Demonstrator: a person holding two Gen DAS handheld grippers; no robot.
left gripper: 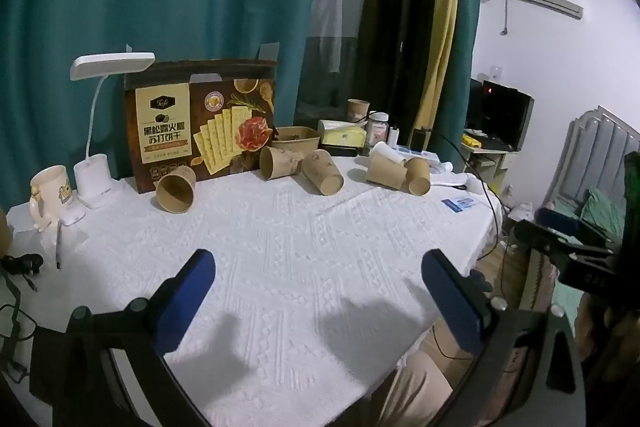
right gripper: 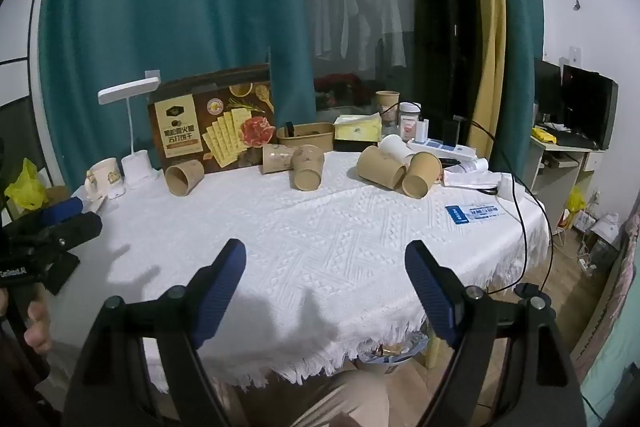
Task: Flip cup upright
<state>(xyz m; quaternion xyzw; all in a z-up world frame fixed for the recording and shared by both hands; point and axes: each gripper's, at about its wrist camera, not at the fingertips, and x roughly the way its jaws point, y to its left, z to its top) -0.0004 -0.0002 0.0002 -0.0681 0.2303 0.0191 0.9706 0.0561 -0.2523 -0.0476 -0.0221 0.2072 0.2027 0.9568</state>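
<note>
Ahead of the left gripper point(left gripper: 318, 291), left wrist view: jaws spread wide, nothing between the blue pads point(left gripper: 188, 291), hovering over bare white tablecloth point(left gripper: 304, 235). Five brown paper cups lie tipped on their sides, well ahead of the fingertips, at the far side of the table. Leftmost cup point(left gripper: 176, 189) is ahead-left, mouth facing the camera, just in front of the cracker box point(left gripper: 200, 123). Two more point(left gripper: 280, 163) point(left gripper: 323, 172) sit touching, dead ahead. A pair point(left gripper: 386, 167) point(left gripper: 418, 175) lies ahead-right, with a white cup nested or tucked behind them; can't tell which. Desk lamp point(left gripper: 94, 183) and ceramic mug point(left gripper: 50, 195) are far left.

Right wrist view: right gripper point(right gripper: 326, 287) also open, a bit narrower, empty, near the fringed table edge. Same cups are well ahead: single one point(right gripper: 185, 177) ahead-left, middle cup point(right gripper: 307, 167) straight ahead with mouth toward the lens, pair point(right gripper: 380, 167) point(right gripper: 421, 173) ahead-right. Blue-and-white card point(right gripper: 476, 213) lies to the right.

Handling guess: thin kraft paper, very light, walls crush easily, will roll or skid on the textured cloth if nudged. Best to pinch across the sidewall near the stiffer rolled rim or base, gently, then rotate so the mouth faces up. No cup has been reached yet.
</note>
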